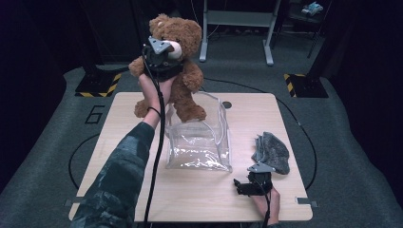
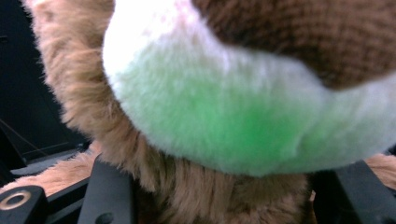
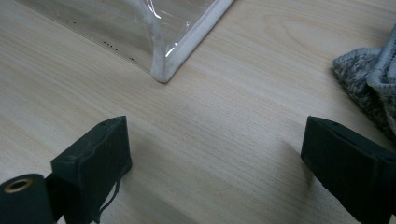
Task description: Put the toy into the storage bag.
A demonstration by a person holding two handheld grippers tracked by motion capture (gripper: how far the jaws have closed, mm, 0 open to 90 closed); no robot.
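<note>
I observe the left hand-held gripper (image 1: 161, 59) raised above the far edge of the bench (image 1: 199, 199), clamped on the brown teddy bear (image 1: 183, 80) at its neck. In the left gripper view the two black jaws stand on either side of the brown fur just below the bear's pale muzzle (image 2: 224, 116), pressing into it. The bear hangs upright, clear of the bench, its feet just above the far rim of the clear plastic bag (image 1: 199, 147), which stands open near the middle of the bench.

The right hand-held gripper (image 1: 242, 186) rests low at the near right of the bench, jaws wide apart with bare wood between them. A corner of the bag (image 3: 163, 70) lies ahead of it, apart. A grey knitted cloth (image 1: 272, 152) lies just beyond it, to the bag's right.
</note>
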